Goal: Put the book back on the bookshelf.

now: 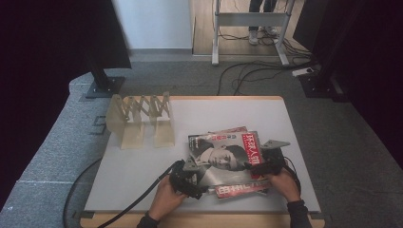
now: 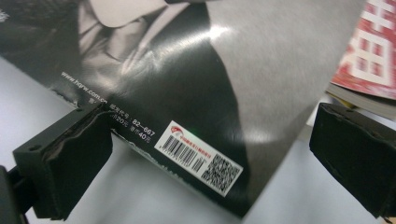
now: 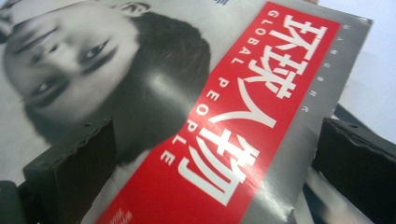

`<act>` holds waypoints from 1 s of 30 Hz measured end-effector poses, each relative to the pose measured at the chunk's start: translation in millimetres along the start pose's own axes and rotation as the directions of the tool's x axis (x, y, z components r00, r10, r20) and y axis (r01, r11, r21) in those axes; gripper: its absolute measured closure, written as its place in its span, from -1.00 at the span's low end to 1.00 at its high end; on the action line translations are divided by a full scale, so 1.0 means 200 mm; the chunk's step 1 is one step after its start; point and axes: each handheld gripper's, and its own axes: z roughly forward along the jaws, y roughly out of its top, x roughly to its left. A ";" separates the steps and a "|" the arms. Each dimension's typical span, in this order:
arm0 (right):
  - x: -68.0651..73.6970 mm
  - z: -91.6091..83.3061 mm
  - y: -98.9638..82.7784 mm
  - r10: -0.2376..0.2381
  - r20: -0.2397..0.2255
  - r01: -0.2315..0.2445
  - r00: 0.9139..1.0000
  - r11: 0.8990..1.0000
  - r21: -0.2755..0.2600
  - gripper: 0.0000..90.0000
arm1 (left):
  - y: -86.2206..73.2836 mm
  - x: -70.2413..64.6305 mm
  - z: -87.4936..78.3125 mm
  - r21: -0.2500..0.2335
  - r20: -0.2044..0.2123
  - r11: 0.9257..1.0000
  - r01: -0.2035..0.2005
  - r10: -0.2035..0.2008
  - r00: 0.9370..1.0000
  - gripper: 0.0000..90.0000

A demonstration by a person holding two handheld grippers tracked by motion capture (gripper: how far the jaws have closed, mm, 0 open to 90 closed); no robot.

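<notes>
Magazines lay in a loose pile on the near right part of the white table (image 1: 142, 166), the top magazine (image 1: 223, 159) showing a black-and-white portrait cover with a red title band down its right side. Far off to the left, near the table's far edge, stood a pale folding rack (image 1: 140, 118), well apart from the pile. At the pile's near left corner the person's left hand (image 1: 164, 197) held the left gripper (image 1: 190, 176), its black cable (image 1: 128, 202) trailing off toward the near left. Seen along that gripper, its jaws stood wide apart with the cover's barcode corner (image 2: 198, 158) between them; the left jaw was just at the cover's edge, the right jaw clear of it, and nothing was clamped. Beneath the top issue a red-covered magazine (image 2: 369, 51) poked out on the right. At the pile's right side the right hand (image 1: 285, 185) held the right gripper (image 1: 266, 164) over the red title band (image 3: 224, 135), its jaws likewise spread wide on either side of the band, gripping nothing that I could see
</notes>
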 end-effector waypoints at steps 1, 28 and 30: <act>0.00 0.00 0.00 0.000 0.000 0.000 1.000 1.000 0.000 -1.00 | 0.00 0.00 0.00 0.000 0.000 1.000 0.000 0.000 1.000 -1.00; -0.02 0.02 -0.01 0.007 -0.035 -0.008 0.999 1.000 -0.024 -1.00 | 0.35 0.41 -0.02 -0.062 -0.035 0.992 -0.111 0.109 0.993 -1.00; -0.02 0.02 -0.01 0.004 -0.029 -0.004 1.000 1.000 -0.025 -1.00 | 0.36 0.43 0.00 -0.054 -0.034 0.992 -0.111 0.109 0.993 -1.00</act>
